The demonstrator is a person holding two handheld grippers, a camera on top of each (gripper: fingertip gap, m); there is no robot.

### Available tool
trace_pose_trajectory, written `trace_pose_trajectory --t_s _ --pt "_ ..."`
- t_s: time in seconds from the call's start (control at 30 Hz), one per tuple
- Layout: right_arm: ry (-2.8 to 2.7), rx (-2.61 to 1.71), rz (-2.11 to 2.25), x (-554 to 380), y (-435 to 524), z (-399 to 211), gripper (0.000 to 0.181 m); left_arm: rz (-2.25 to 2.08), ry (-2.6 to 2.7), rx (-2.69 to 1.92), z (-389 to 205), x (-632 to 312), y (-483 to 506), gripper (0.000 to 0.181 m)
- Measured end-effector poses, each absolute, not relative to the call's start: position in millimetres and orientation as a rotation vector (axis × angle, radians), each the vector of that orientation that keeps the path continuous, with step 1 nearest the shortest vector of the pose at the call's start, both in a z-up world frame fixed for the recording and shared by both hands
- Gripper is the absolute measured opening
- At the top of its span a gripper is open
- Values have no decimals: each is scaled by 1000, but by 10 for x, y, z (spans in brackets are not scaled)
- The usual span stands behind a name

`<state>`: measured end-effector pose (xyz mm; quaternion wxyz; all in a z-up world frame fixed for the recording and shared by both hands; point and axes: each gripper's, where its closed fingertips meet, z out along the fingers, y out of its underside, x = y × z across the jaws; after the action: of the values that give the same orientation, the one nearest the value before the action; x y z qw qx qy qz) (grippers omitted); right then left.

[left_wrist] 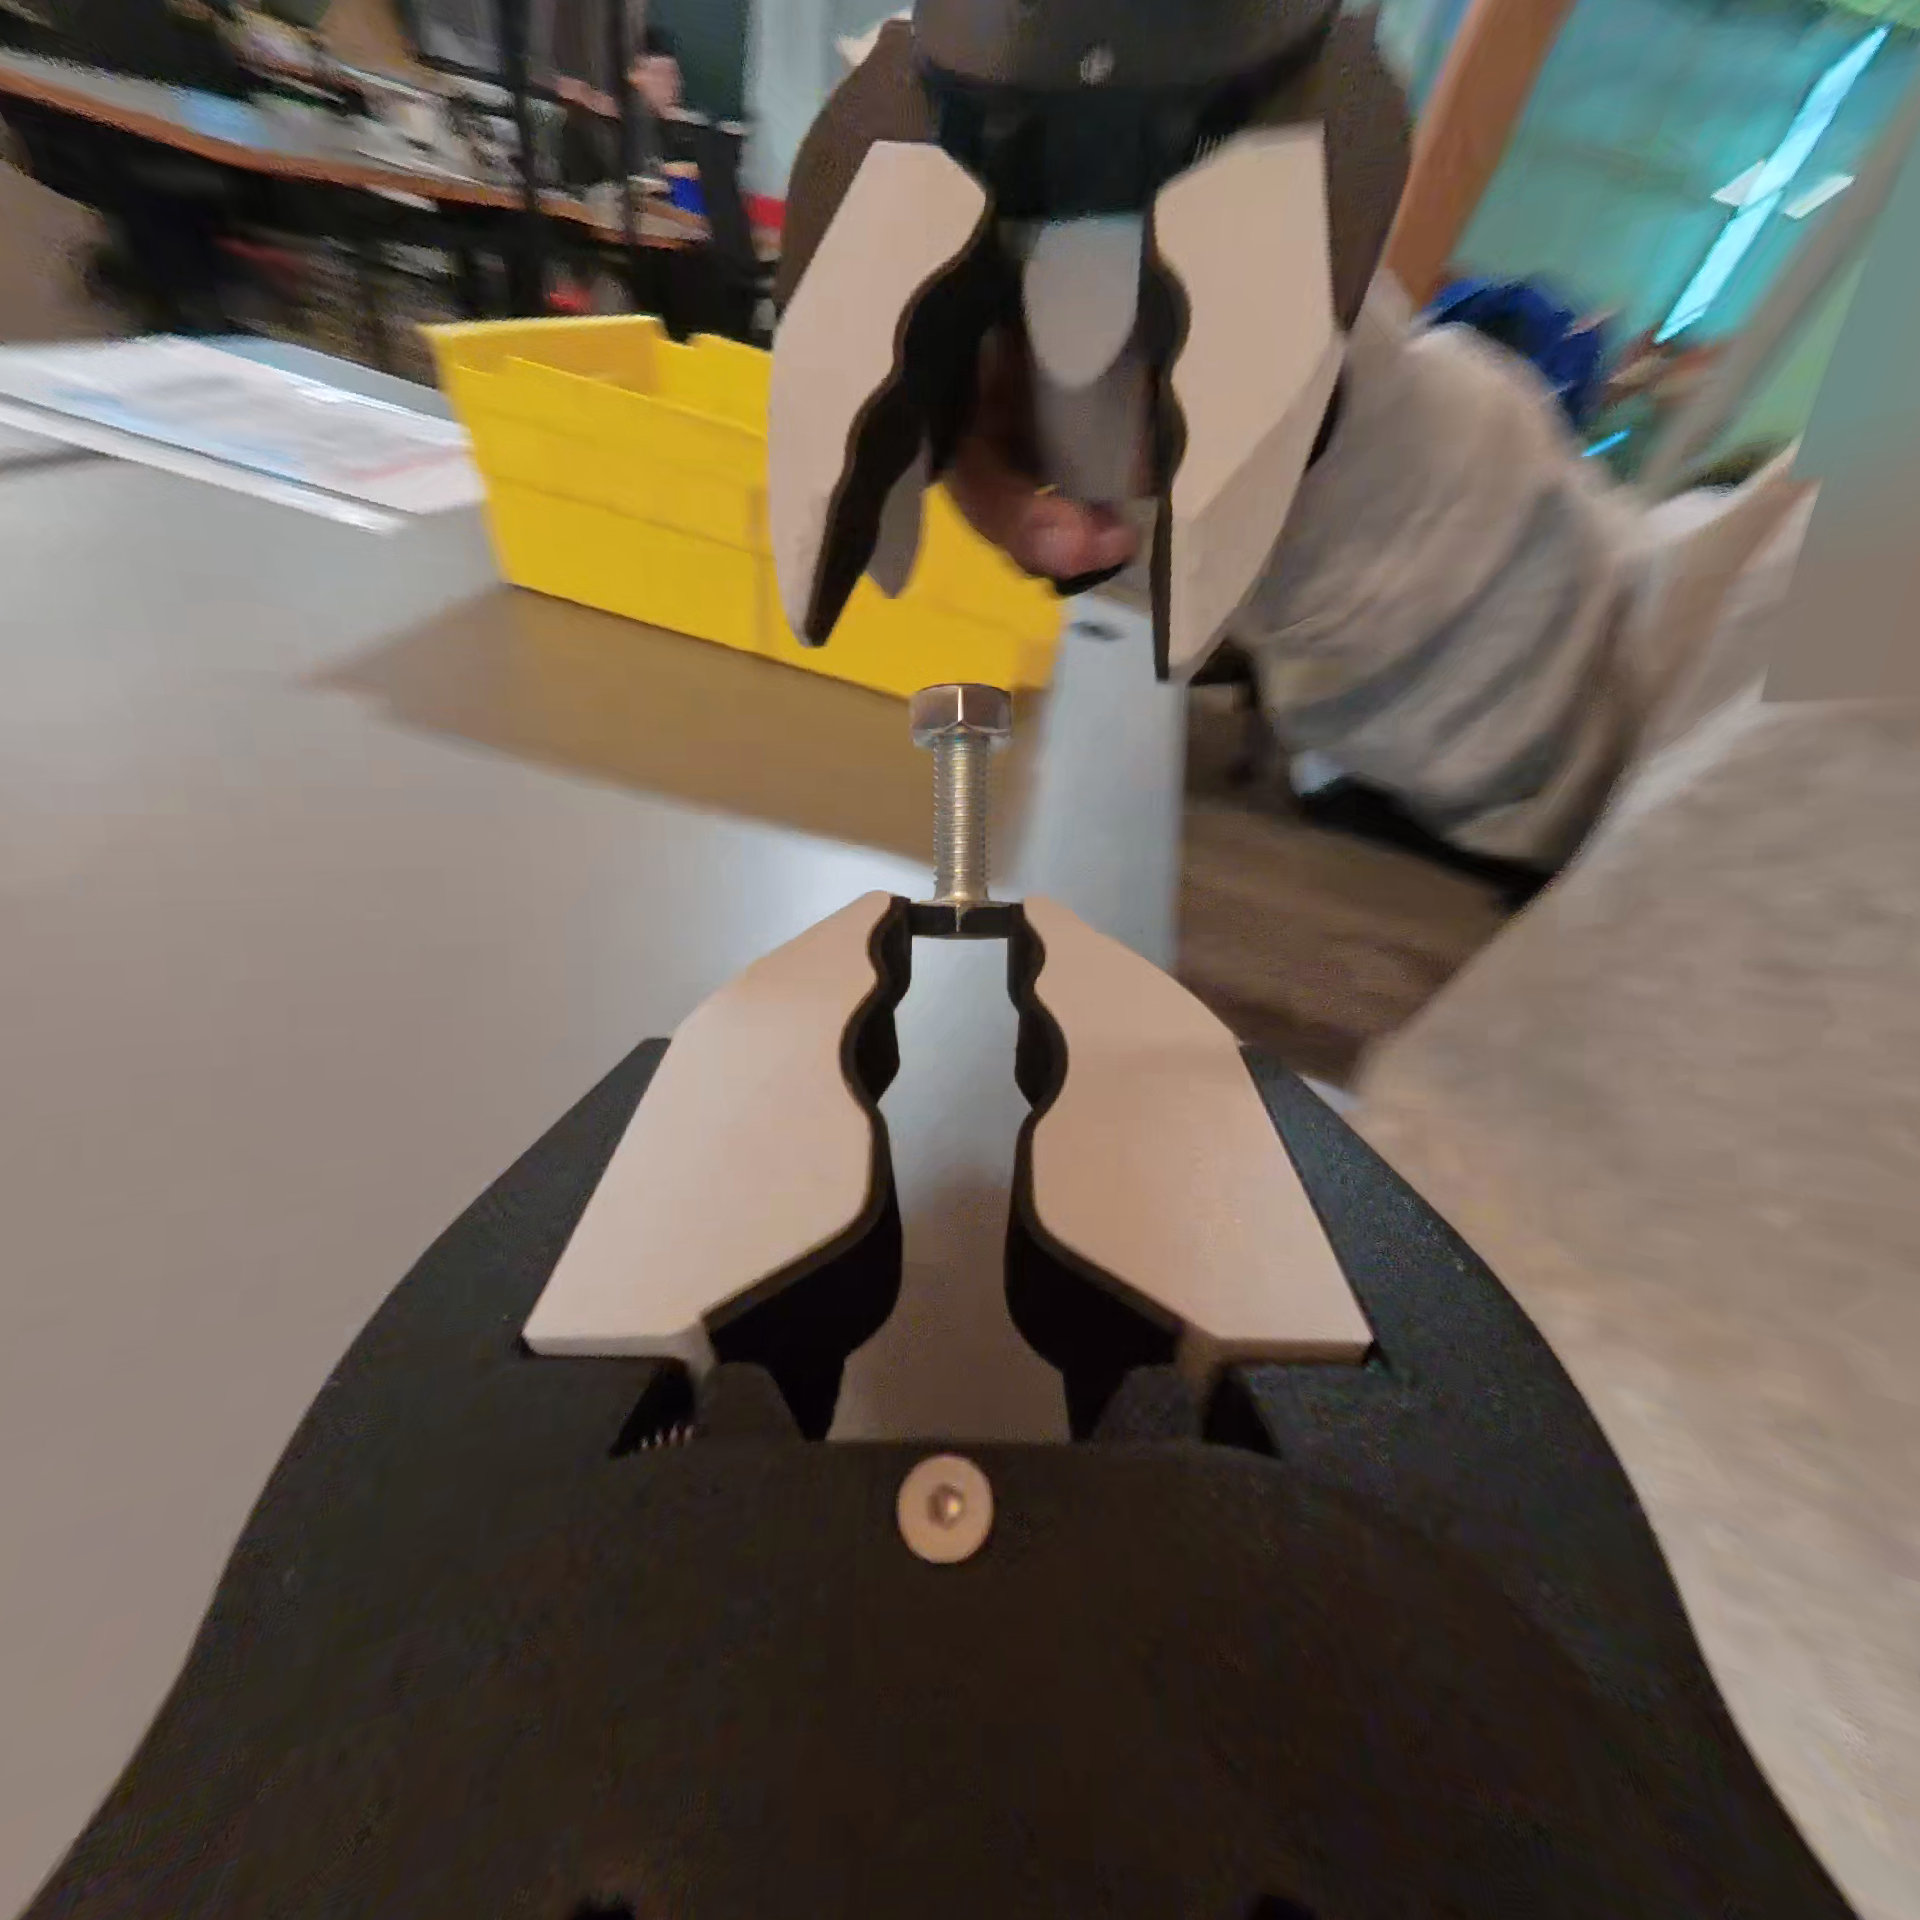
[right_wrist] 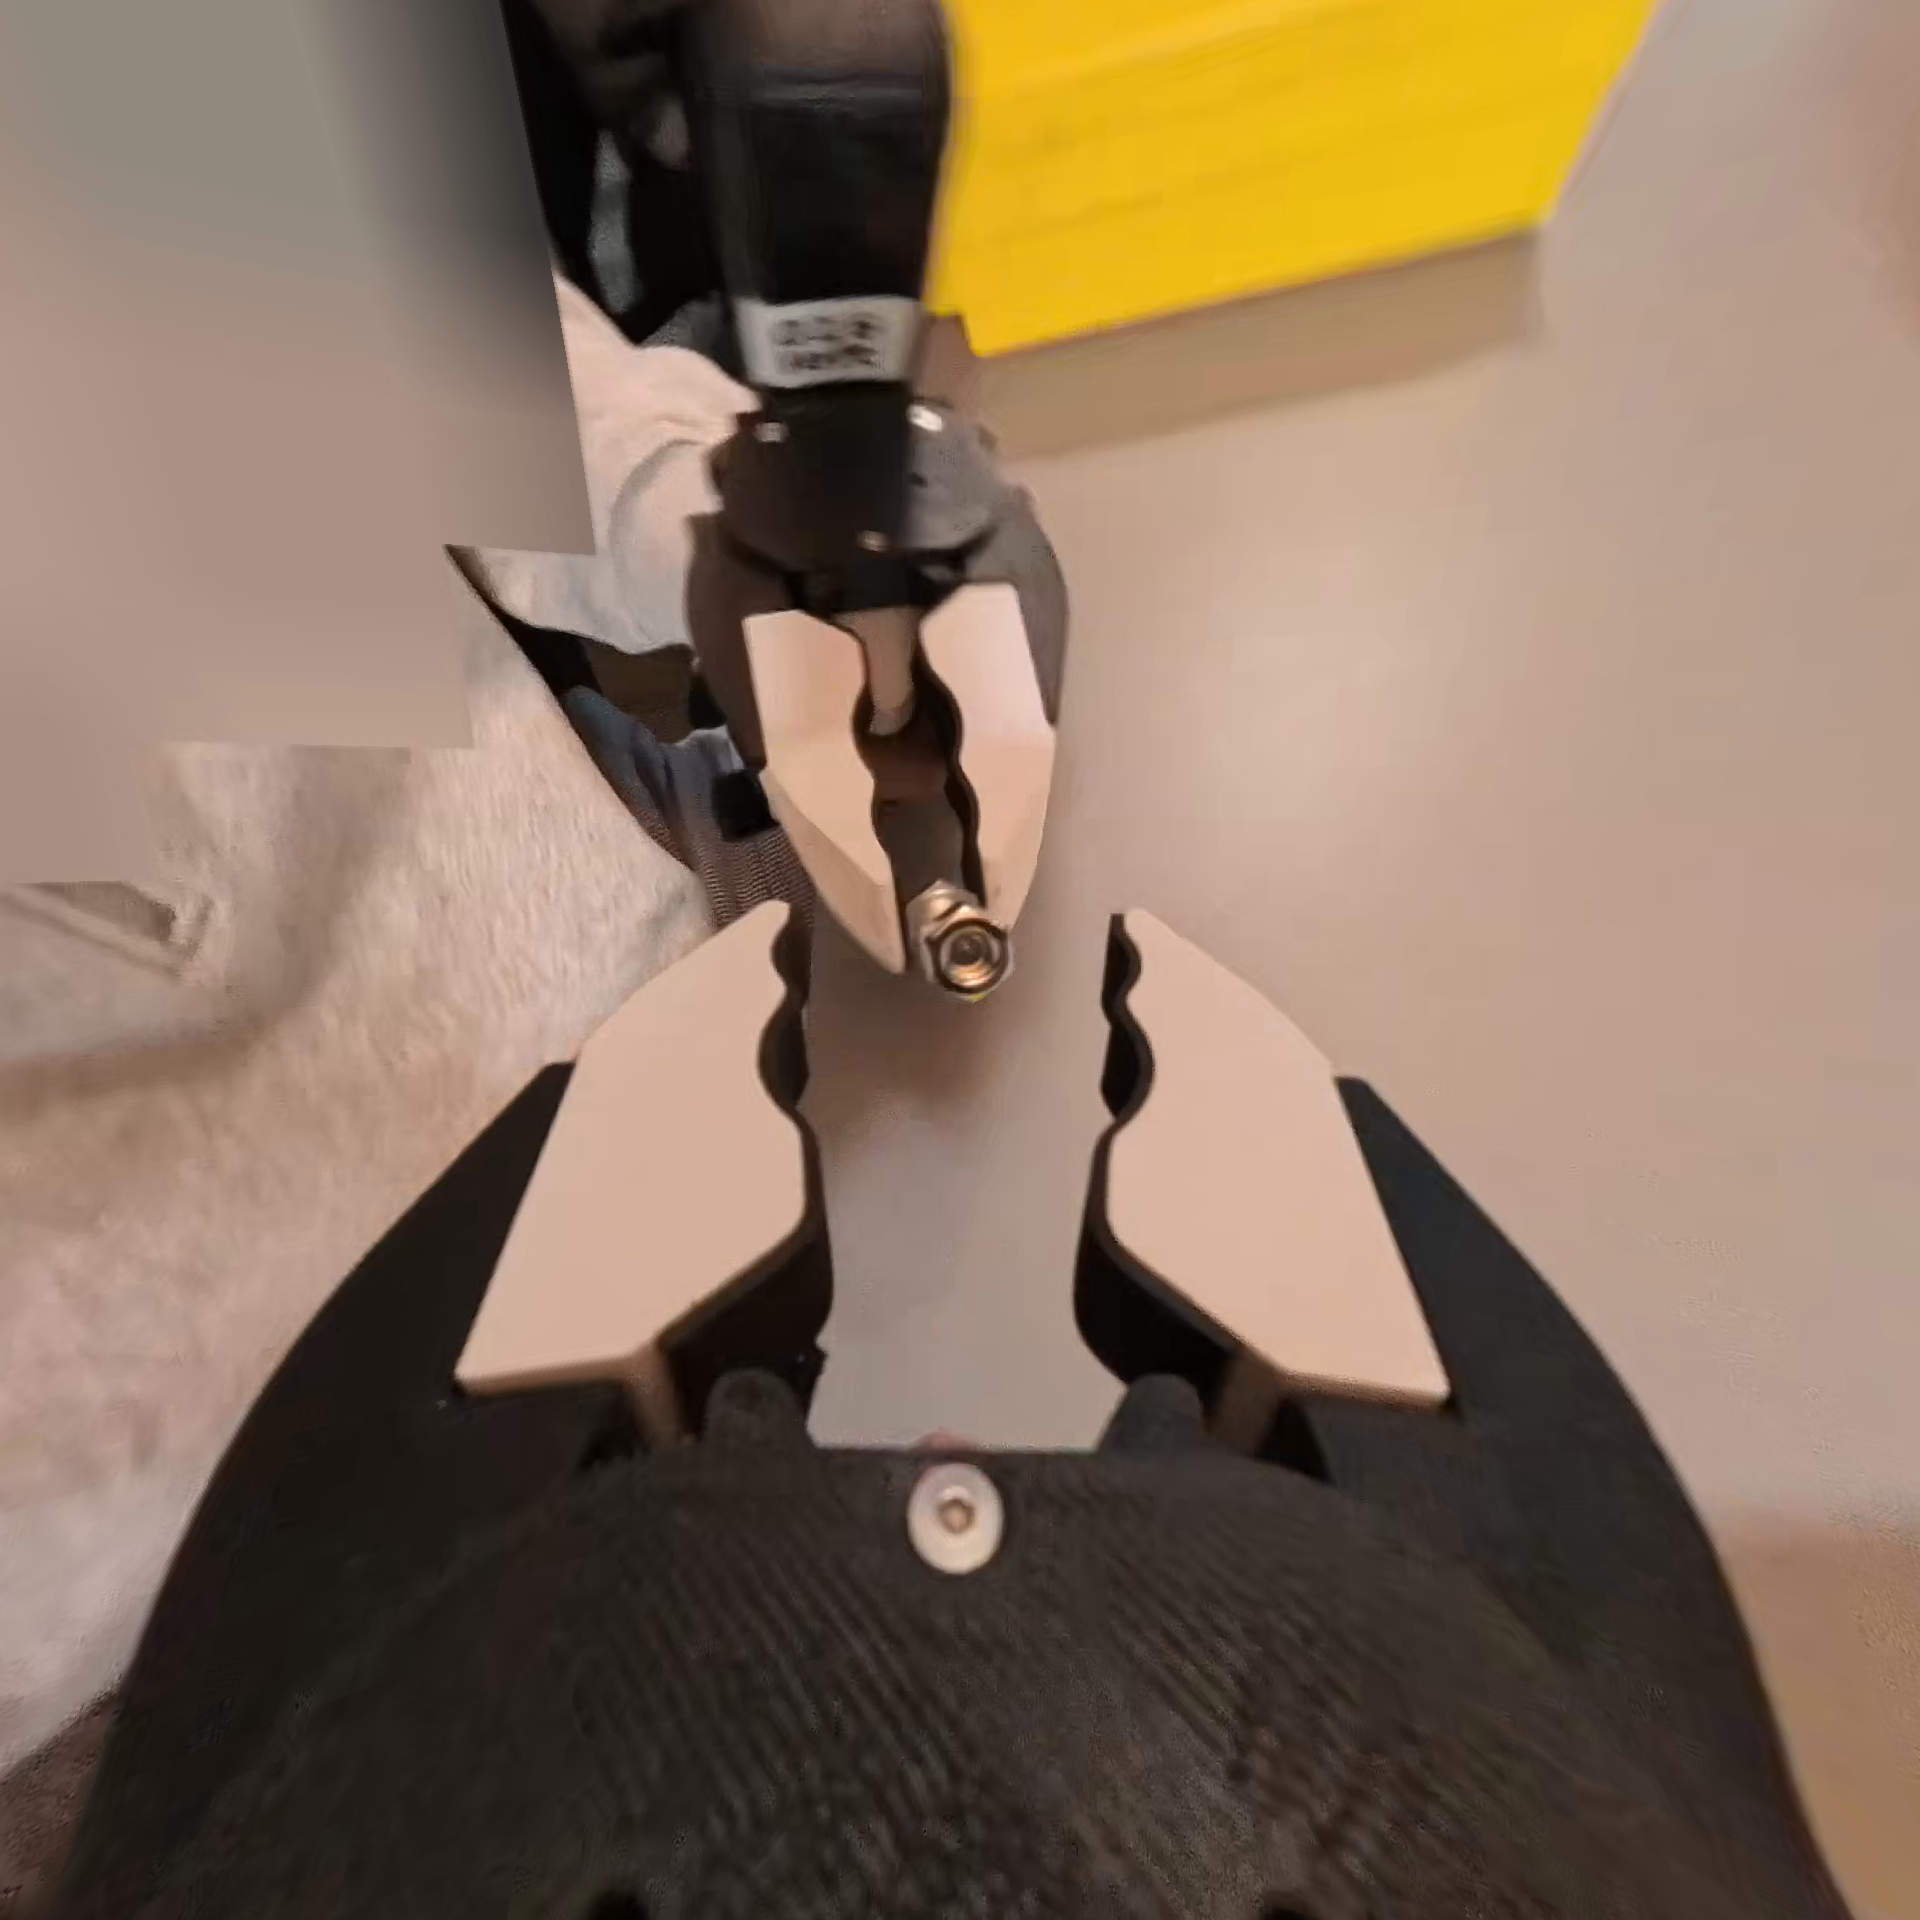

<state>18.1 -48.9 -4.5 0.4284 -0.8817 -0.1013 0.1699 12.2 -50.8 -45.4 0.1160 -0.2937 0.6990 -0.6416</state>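
Note:
My left gripper (left_wrist: 961,916) is shut on the threaded end of a silver hex bolt (left_wrist: 961,800). The bolt sticks straight out past the fingertips, head outward, above the grey table (left_wrist: 312,883). My right gripper (left_wrist: 987,649) is open and empty; it faces the left one with its fingertips just beyond the bolt head, apart from it. In the right wrist view the right gripper (right_wrist: 956,923) is open, and the bolt head (right_wrist: 971,956) points at the camera between its tips, held by the left gripper (right_wrist: 951,935).
A yellow plastic bin (left_wrist: 623,468) stands on the table behind the grippers and also shows in the right wrist view (right_wrist: 1247,156). Papers (left_wrist: 229,416) lie at the far left. A person's hand (left_wrist: 1049,520) and light fleece sleeve (left_wrist: 1455,623) are at right, past the table edge. There is about 4 cm between the tips of the two grippers.

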Motion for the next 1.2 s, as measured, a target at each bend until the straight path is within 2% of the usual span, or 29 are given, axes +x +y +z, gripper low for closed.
trace_pose_trajectory --t_s 0.17,0.53,0.7,1.0,1.2 --pt "-56 -2219 517 228 -426 -18 38 -1541 1975 -757 -508 245 -401 19" --pt "73 -2353 397 319 -444 -163 30 -1452 1910 -719 -453 272 -355 19" --pt "109 -2324 474 292 -430 -141 17 -1411 1894 -680 -439 269 -356 19" --pt "-95 -2352 372 258 -473 -164 17 -1472 1929 -700 -466 241 -397 19" --pt "-393 -2285 255 161 -524 -106 17 -1719 1979 -744 -426 140 -489 18"
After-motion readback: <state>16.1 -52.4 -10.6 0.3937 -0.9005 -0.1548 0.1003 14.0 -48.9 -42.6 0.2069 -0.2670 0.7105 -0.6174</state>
